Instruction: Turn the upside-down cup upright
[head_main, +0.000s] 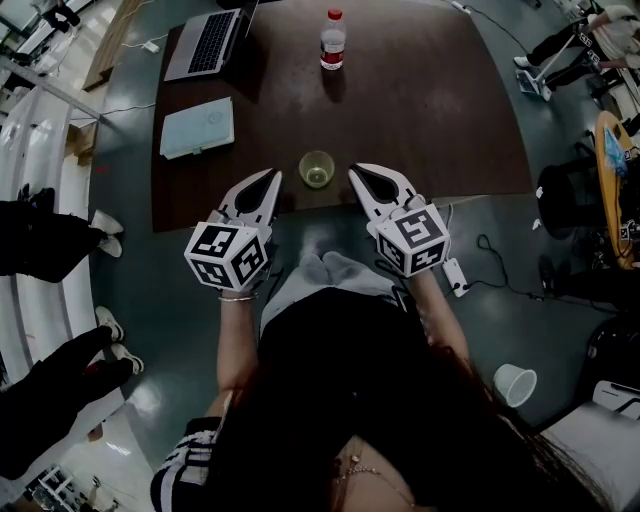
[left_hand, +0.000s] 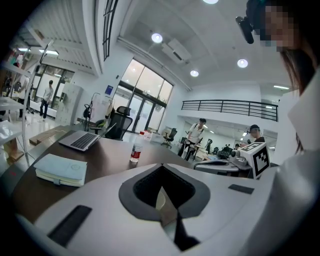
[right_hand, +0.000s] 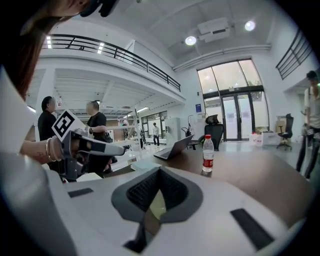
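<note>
Dark-brown desk (head_main: 420, 110) carries all items listed below.

Left tongs (head_main: 271, 177): jaws fully together, tips meeting, nothing clamped between them. The left gripper view confirms both jaws in contact along the centre line.

Right tongs (head_main: 354, 172): jaws likewise fully together, holding nothing.

Both tongs are held over the near edge of the desk. They point away from the person and slightly downward, with their tips angled in toward each other.

Cup (head_main: 317, 169): translucent, pale greenish.
- Position: at the near edge of the desk, in the middle, between the two sets of tips. The left tongs tip lies just left of it and the right tongs tip just right of it. The head view shows a narrow gap on each side, so neither tip touches the cup.
- Orientation: seen from above, the round rim and the inside bottom are visible. The mouth therefore points up and the base rests on the desk.
- Long axis: vertical, with no visible tilt.

Other items on the desk:
- Water bottle (head_main: 332, 40), red cap, standing upright at the far side, in line with the cup and well apart from it.
- Laptop (head_main: 205, 42), open, at the far left corner.
- Notebook (head_main: 198, 127), pale and closed, lying at the left between the laptop and the near edge, well apart from the cup.
</note>
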